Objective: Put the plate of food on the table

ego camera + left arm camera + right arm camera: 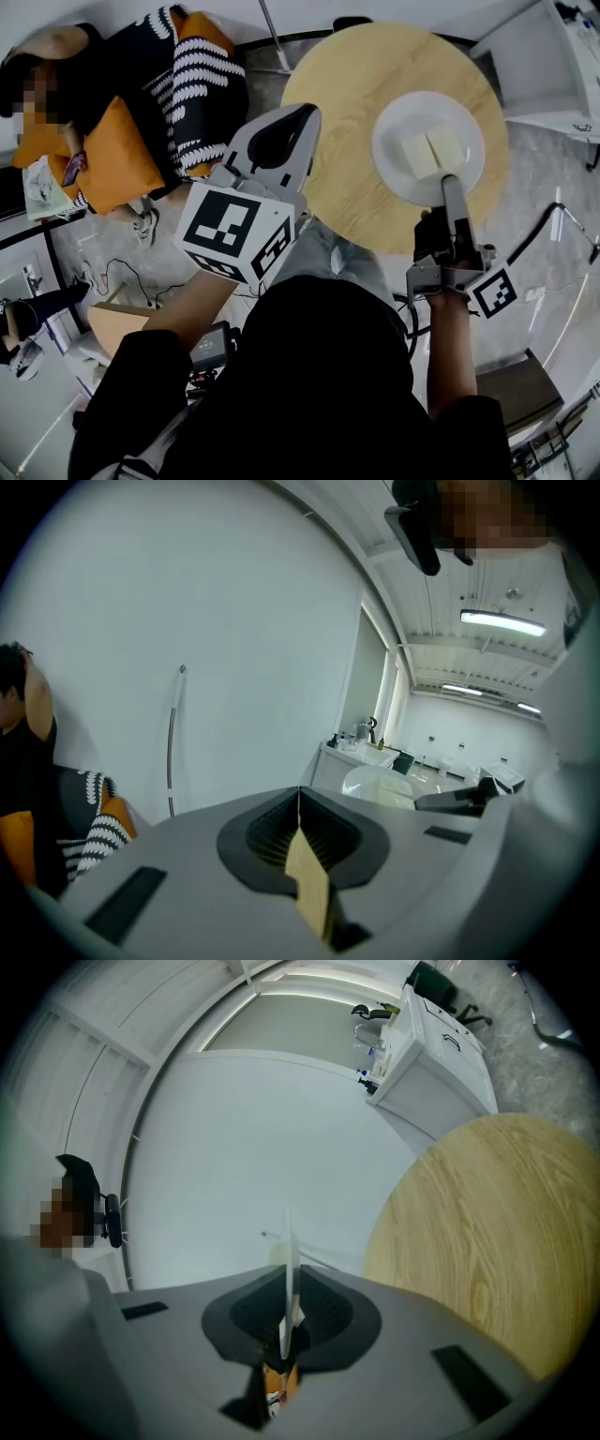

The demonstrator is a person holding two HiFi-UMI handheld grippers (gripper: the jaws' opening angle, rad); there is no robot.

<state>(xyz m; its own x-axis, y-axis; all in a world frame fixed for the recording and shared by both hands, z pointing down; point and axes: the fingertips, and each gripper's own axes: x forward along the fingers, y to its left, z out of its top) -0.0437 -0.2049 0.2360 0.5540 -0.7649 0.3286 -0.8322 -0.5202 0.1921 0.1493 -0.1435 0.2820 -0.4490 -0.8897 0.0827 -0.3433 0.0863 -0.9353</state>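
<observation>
Plate (398, 117), white, carrying two pale food blocks (432, 148), is over the round wooden tabletop (342, 103); contact between them cannot be judged. Right claw (451, 190) is clamped on the plate's near rim. Left claw (302, 117) is closed, at the tabletop's left edge.

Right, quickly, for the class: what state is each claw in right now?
Left claw: closed, nothing seen held.
Right claw: closed on the rim of the plate.
</observation>
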